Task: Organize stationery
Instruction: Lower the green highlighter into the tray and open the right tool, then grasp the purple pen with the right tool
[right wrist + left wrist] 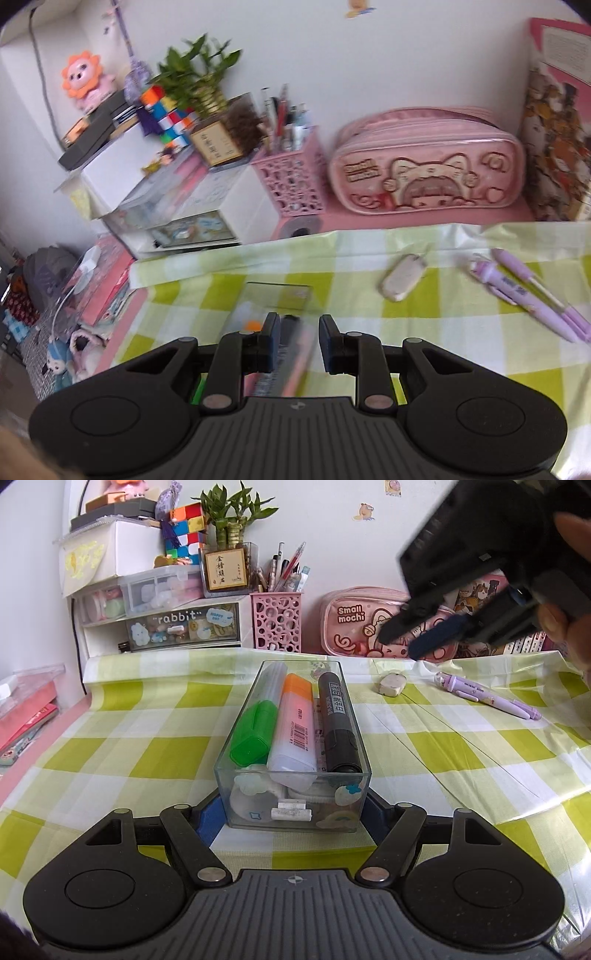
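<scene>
A clear plastic box (295, 805) sits on the green checked tablecloth (461, 753). In it lie a green highlighter (255, 734), an orange highlighter (293, 723) and a black marker (338, 723). My left gripper (291, 816) is shut on the box's near end, a blue pad against each side wall. My right gripper (402, 642) hangs above the table at the upper right, open and empty. In the blurred right wrist view the right gripper (295, 343) hovers over the box (277, 295). A white eraser (402, 277) and purple pens (532, 295) lie to the right.
Along the wall stand a pink pencil case (354, 624), a pink pen holder (277, 620) full of pens, and a drawer unit (166, 624) topped with a plant and cube puzzles. Books lean at the far right (554, 147). The table's left edge (44, 738) drops off.
</scene>
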### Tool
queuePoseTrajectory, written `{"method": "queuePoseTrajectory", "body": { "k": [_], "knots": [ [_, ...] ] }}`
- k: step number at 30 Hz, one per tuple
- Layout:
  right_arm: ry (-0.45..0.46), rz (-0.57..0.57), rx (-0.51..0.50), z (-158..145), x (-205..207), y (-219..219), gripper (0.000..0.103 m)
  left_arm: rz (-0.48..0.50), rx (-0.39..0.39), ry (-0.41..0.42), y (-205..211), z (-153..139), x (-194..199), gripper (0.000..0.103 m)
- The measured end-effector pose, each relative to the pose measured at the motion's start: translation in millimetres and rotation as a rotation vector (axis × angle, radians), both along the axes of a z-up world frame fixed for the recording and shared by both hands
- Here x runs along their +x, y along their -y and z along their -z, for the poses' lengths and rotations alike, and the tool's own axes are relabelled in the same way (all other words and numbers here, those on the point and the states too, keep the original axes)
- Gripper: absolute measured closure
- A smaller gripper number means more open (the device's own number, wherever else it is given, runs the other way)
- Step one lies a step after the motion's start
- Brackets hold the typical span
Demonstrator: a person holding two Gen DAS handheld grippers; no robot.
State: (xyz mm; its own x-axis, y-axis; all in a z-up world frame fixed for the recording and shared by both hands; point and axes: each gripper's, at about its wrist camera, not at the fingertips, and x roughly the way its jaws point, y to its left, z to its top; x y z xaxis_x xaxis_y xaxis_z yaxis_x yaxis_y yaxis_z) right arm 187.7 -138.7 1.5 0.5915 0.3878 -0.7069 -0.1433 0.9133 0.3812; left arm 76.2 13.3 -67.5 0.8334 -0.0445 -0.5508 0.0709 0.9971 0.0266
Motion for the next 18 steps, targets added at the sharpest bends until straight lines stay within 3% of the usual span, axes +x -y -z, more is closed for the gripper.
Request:
{"method": "queuePoseTrajectory", "body": {
  "k": [2, 7, 11, 14, 18],
  "knots": [
    [0.004, 0.066, -0.009, 10, -3, 27, 0.085, 0.0, 0.0, 0.0, 0, 0, 0, 0.03],
    [0.029, 0.203, -0.192, 37, -8, 70, 0.085, -0.003, -0.006, -0.003, 0, 0, 0, 0.03],
    [0.059, 0.248, -0.204, 44, -14, 106, 0.085, -0.008, -0.011, -0.006, 0, 0, 0, 0.03],
    [0.087, 0.227, -0.314, 45, -19, 116, 0.085, -0.015, -0.01, -0.009, 1, -1, 0, 0.03],
    [0.14, 0.108, -0.391, 43, -15, 109, 0.085, -0.021, -0.02, -0.027, 1, -3, 3, 0.031]
  ]
}}
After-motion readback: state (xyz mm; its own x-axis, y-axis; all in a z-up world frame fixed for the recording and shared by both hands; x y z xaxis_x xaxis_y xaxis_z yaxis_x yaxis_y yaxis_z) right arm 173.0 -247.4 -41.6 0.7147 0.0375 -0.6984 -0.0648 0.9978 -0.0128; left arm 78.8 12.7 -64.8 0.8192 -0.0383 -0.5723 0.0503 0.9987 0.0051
